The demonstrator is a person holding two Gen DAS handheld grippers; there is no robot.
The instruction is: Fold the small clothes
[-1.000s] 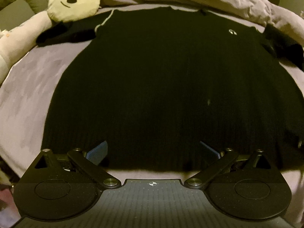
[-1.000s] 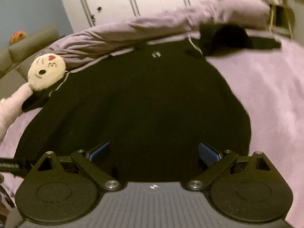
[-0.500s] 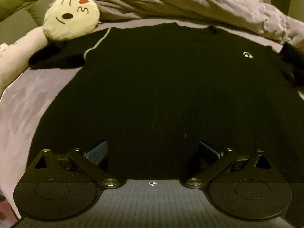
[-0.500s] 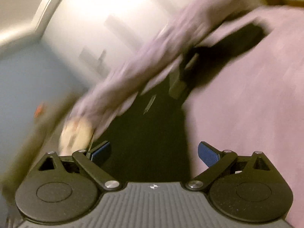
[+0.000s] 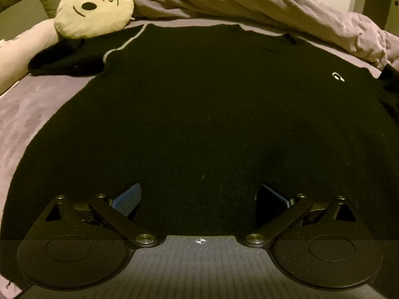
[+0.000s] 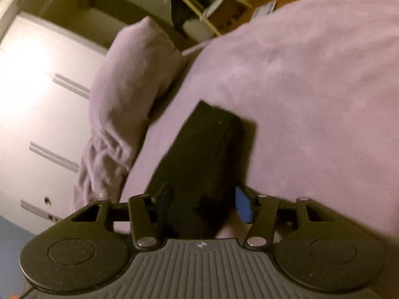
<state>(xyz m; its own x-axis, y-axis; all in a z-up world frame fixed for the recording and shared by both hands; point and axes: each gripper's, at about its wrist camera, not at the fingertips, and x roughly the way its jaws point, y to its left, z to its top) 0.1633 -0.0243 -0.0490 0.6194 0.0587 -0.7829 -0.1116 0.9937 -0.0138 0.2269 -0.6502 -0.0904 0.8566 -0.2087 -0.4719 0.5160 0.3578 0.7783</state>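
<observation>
While sleeve (image 6: 207,164) fills right gripper (image 6: 199,206), sweater (image 5: 199,114) lies flat.

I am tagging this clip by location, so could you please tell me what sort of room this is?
Most likely a bedroom. The black top lies spread on a bed with a lilac sheet, a rumpled duvet and an emoji-face cushion lie behind it, and white wardrobe doors stand beyond.

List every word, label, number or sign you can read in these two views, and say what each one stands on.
No readable words or numbers.
Small white logo on the black sweater, at: too small to read.
Kissing face with a red heart, no text, on the emoji pillow.
Crosshair mark, no text, on each gripper's body.
</observation>
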